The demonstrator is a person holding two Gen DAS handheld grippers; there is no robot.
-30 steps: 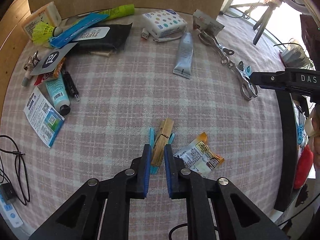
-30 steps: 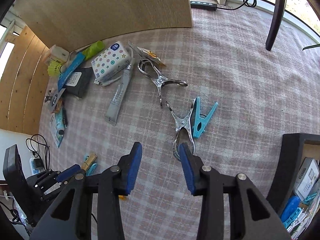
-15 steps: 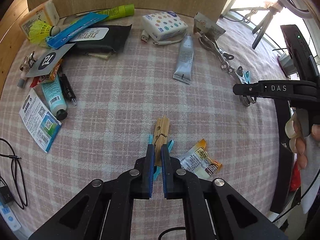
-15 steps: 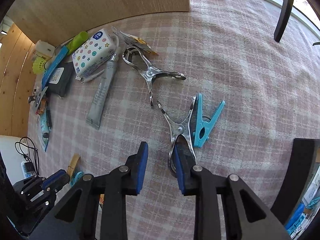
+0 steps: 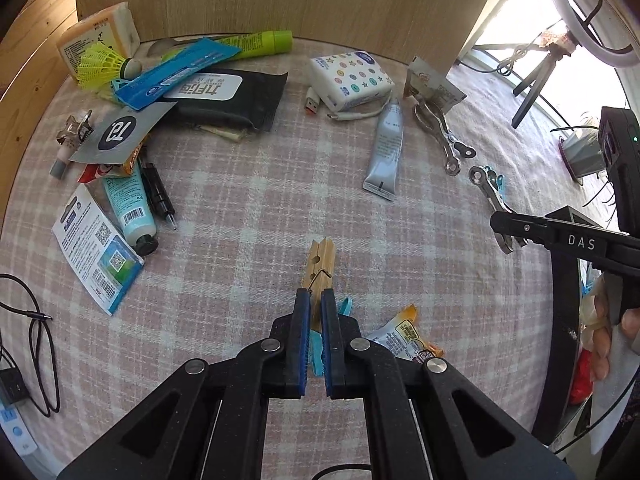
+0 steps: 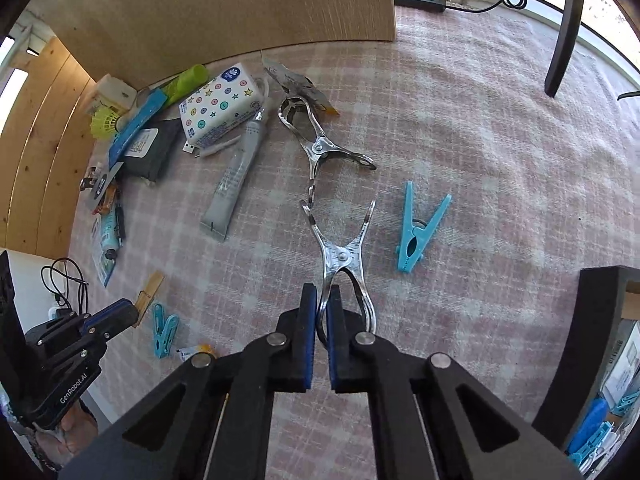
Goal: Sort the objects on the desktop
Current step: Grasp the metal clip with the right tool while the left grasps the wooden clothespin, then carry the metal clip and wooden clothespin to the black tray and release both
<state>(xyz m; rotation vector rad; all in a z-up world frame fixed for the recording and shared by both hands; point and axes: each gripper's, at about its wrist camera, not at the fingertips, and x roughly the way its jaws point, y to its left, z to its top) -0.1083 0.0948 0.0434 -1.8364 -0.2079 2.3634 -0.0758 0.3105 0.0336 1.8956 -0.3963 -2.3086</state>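
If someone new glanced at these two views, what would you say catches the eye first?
Probably the two grips: the left gripper is shut on the wooden clothespin near the table's front, and the right gripper is shut on one handle of a metal clip mid-table. Next, the blue plastic clothespin lying alone to that clip's right, and the heap of packets and tubes around the black wipes pack at the far left.
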